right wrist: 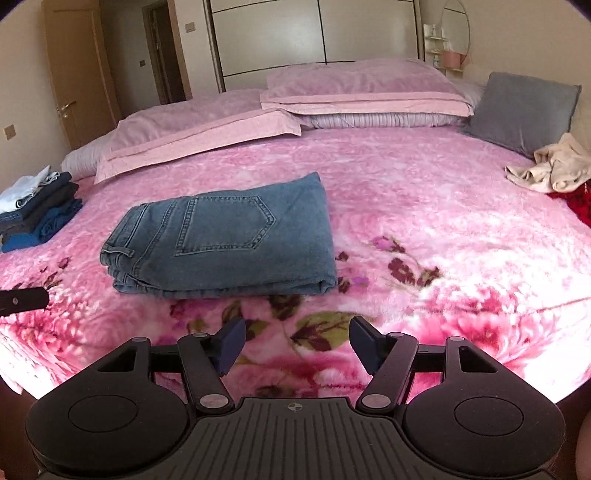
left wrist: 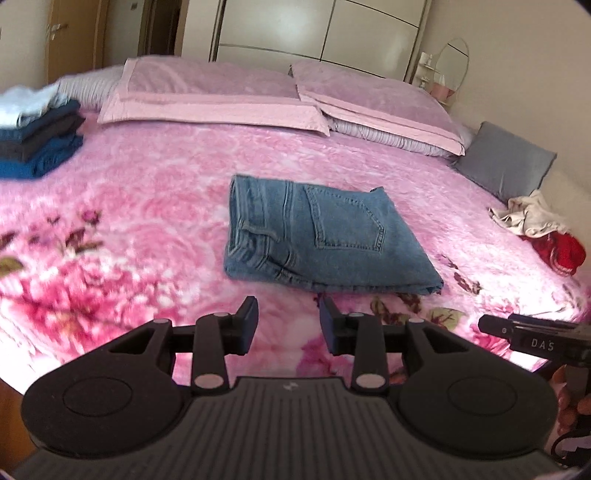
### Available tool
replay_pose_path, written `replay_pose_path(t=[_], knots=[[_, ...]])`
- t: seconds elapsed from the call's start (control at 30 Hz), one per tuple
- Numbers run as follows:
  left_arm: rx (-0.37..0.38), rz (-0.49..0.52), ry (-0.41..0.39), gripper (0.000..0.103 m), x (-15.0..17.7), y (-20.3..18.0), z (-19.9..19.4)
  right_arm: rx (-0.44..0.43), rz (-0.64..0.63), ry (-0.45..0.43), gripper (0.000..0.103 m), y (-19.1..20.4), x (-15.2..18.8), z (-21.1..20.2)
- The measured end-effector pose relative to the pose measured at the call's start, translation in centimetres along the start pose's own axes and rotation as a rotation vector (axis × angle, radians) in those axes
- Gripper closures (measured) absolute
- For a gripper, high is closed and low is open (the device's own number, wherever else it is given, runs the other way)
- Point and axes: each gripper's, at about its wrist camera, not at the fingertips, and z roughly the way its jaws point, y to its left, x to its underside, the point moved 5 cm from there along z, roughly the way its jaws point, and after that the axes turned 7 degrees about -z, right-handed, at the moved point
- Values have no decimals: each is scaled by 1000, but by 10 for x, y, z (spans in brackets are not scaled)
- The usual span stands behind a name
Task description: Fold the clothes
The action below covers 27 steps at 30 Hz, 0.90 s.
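The folded jeans [right wrist: 221,240] lie flat in the middle of the bed, on the pink flowered blanket [right wrist: 406,206]. Their long axis runs across the bed, side to side: the waistband with its belt loop points to the left, the folded edge to the right, and the back pocket faces up.

Far left of the jeans, at the edge of the blanket, stands a stack of folded clothes [right wrist: 37,210], dark blue and grey with something white on top. Behind the jeans, at the head of the bed, two pink pillows [right wrist: 207,129] lie side by side, and behind them stands a pale panelled headboard [right wrist: 314,33]. A wooden door [right wrist: 77,74] is far left of it. Right of the jeans a grey cushion [right wrist: 524,110] leans near the wall, with a crumpled cream garment [right wrist: 550,170] and a red one [left wrist: 561,251] in front of it.

Nearer than the jeans, both tongs hover over the blanket and hold nothing. The left gripper [left wrist: 288,328] has its jaws moderately apart; the right gripper [right wrist: 297,343] has them wide.
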Motion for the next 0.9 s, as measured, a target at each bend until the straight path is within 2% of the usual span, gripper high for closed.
replay_pose_path(t=[0.2,0.37,0.53,0.67,0.77,0.9], knots=[[9,-82,24,72,7,30,11,-1,58,37,37,-8,15,13],[13,-127,30,72,12,51,31,-24,110,8,37,-12,20,29],[3,-201,55,72,11,83,66,-34,175,-47,37,-19,17,55],[45,-228,25,73,-26,102,100,30,186,-151,37,-29,-16,83],[86,-180,11,74,-65,104,134,75,180,-192,38,-32,-45,113],[161,-247,85,74,-107,102,173,88,187,-83,38,-27,-60,150]])
